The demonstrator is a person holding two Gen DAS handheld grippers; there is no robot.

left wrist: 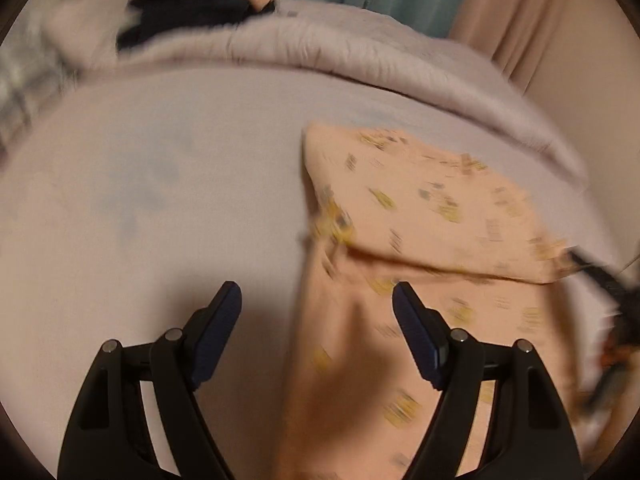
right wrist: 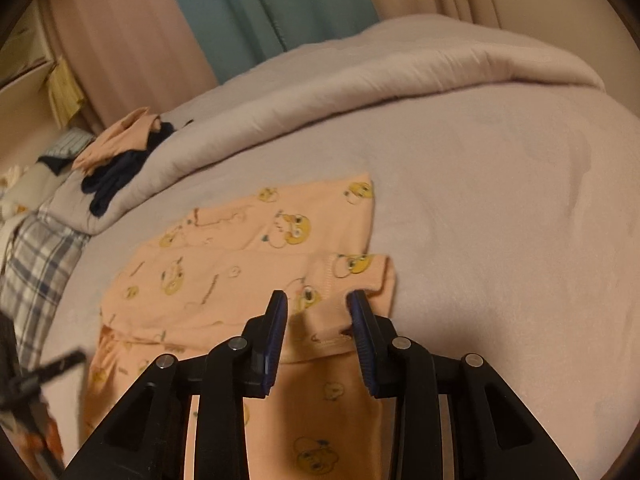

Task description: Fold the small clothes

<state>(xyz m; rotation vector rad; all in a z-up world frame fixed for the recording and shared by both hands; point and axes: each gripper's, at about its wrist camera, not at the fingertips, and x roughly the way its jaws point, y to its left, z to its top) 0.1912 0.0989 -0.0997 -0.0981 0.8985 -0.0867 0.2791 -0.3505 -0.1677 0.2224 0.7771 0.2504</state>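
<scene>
A small peach garment (left wrist: 420, 208) printed with yellow cartoon faces lies on the bed, folded over itself; the left wrist view is blurred. My left gripper (left wrist: 316, 292) hovers above its left edge, jaws wide open and holding nothing. In the right wrist view the garment (right wrist: 240, 264) shows a folded-over flap with a stitched hem. My right gripper (right wrist: 316, 300) is just over that hem, its jaws parted. The cloth lies slack between and below the fingers, and the pads do not press on it. The right gripper (left wrist: 600, 280) shows as a dark blur at the left view's right edge.
The pale lilac sheet (right wrist: 500, 200) spreads to the right. A rolled duvet (right wrist: 360, 76) runs along the back. A pile of peach and navy clothes (right wrist: 120, 152) sits on its left end, with plaid cloth (right wrist: 36, 264) below. Teal and pink curtains (right wrist: 248, 12) hang behind.
</scene>
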